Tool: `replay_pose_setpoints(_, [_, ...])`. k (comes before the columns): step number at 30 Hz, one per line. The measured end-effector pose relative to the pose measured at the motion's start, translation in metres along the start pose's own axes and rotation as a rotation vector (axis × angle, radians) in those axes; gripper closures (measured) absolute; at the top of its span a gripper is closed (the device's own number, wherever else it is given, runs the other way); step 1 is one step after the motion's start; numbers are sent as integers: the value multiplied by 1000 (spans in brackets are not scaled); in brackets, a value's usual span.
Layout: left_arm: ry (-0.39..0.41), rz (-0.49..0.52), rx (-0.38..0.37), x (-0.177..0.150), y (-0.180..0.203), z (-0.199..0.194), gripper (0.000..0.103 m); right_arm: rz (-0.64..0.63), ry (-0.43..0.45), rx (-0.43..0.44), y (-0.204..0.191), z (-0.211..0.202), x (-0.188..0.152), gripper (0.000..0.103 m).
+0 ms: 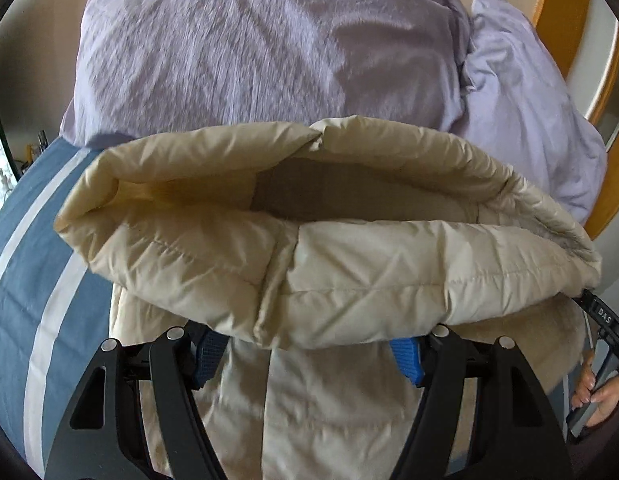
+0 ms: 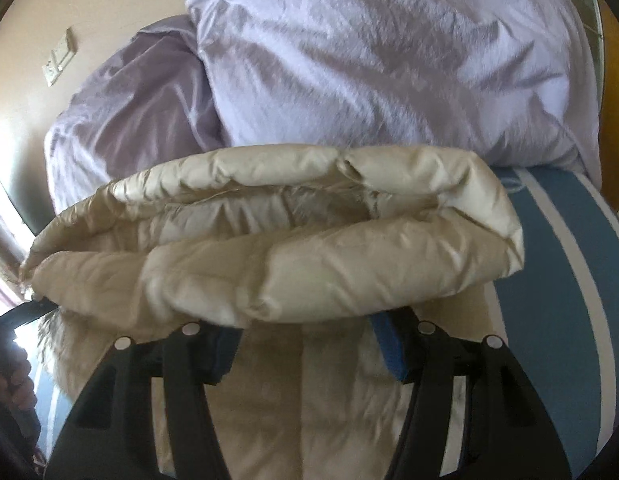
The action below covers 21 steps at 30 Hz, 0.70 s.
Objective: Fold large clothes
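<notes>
A: Both grippers are carrying the beige puffer jacket (image 1: 301,240) above the striped bed (image 1: 25,280), near the lilac duvet (image 1: 237,40).

B: Grips? Left gripper (image 1: 309,356) and right gripper (image 2: 305,348) are each clamping a thick folded edge.

A: Risk: slick padding is bulging; layers may be slipping out, undoing the fold.

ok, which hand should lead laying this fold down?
Left, probably: the left tool grips the beige quilted puffer jacket near mid-fold; the right tool sits nearer its end by the blue striped sheet.
</notes>
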<state>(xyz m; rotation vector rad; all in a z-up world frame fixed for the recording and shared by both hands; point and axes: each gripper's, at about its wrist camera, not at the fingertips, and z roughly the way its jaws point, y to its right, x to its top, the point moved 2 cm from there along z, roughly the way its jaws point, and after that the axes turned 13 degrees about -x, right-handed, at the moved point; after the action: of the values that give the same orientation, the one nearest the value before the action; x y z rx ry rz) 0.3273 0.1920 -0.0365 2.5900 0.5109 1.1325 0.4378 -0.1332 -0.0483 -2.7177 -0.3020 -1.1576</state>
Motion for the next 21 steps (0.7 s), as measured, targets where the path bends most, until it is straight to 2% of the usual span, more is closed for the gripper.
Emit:
replay_pose_setpoints(4, [33,10,62,12,-5,16,33,-7,34,-76,0,14,9,37])
replay_pose_setpoints(10, [52,-12,132,29,-17,28,33,-17,41,-154,4,30,18,32])
replay_pose_setpoints(14, [74,7,233,34,-22,31,33,-26,32,-220,4,41,28,26])
replay_pose_setpoints(18, [75,60,333,30,-27,44,33,-47,11,-257,3,57,26,25])
replay_pose_setpoints(21, [80,78,369,28,-31,51,33,-60,3,-277,-2,69,24,22])
